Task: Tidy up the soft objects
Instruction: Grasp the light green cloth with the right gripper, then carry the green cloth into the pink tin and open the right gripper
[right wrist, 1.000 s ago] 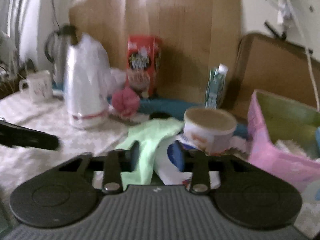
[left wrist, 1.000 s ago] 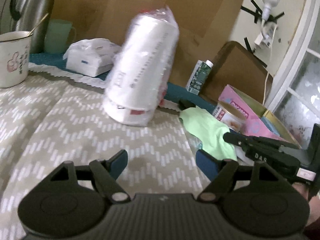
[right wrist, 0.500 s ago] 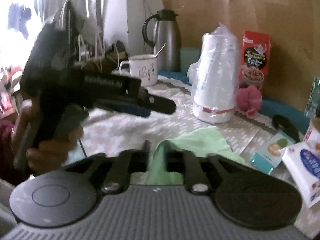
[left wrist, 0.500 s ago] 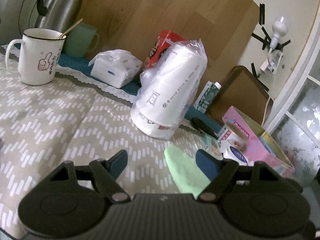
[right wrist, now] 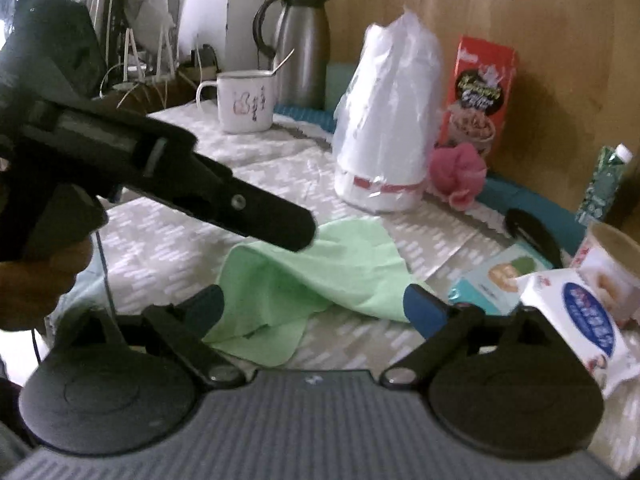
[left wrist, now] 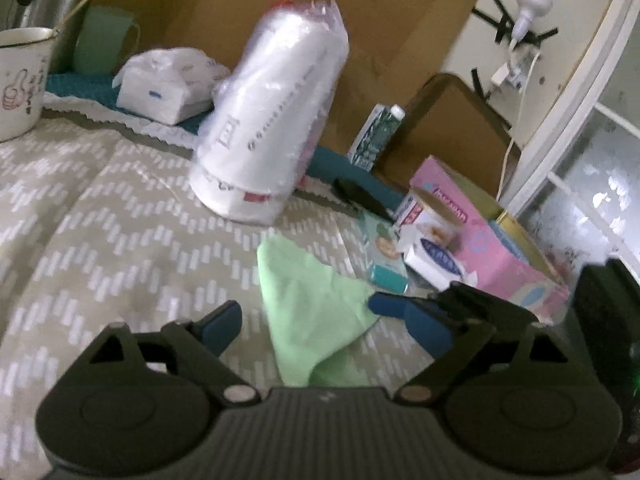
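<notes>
While both sets of jaws had just been opening, the green cloth (right wrist: 316, 276) lay loose and rumpled on the table (left wrist: 100, 240), in front of the bagged white cups (right wrist: 384, 128), near the edge closest to the person. Right gripper (right wrist: 314, 306): jaws wide, cloth between them but pads not pressing it, nothing held. Left gripper (left wrist: 328, 324): jaws wide too, empty, straddling the cloth's near corner. Judgement: cloth was light, limp, thin, would drape and slide on the tablecloth, no stiffness to push against. Best grip likely a raised fold or a corner, pinched from each side so it could be folded flat. Pink puff (right wrist: 458, 174) sat by the red box (right wrist: 478, 92), untouched.
</notes>
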A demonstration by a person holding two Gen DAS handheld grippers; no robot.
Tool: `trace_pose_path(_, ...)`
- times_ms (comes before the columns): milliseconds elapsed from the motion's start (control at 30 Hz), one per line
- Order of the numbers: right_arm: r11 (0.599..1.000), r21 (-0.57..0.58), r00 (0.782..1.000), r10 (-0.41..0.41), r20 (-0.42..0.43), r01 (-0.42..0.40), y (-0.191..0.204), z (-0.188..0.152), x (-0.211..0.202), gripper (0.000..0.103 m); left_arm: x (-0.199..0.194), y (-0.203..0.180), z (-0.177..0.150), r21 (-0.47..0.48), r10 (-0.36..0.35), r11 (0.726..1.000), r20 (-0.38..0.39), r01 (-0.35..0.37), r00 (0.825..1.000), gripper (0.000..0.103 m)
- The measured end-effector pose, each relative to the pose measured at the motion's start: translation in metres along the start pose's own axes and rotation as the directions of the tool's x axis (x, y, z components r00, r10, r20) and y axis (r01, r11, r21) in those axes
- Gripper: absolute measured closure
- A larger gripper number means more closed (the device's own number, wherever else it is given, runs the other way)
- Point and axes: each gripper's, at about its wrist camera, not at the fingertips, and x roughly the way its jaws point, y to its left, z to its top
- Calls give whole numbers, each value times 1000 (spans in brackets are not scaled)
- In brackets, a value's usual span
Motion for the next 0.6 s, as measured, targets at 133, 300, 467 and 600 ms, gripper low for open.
trace_pose_path(133,997,69,1000,19,0,-19,-12,2,2,19,7,-5,-2,20,-1,1000,-10,1,1000,46)
trace_pose_path(300,994,106,999,28,35,-32,-13,-3,-10,98,7,-15,-1,32,-40,999,-20,40,999,73)
trace_pose_path(467,996,92,996,-13,83,5,-5,-10,-23,99,3,-40,-1,95,-58,994,-11,59,998,73)
trace_pose_path(600,993,113,990,-51,129,36,-11,-15,-39,99,6,-58,3,116,-84,990,-17,85,996,73)
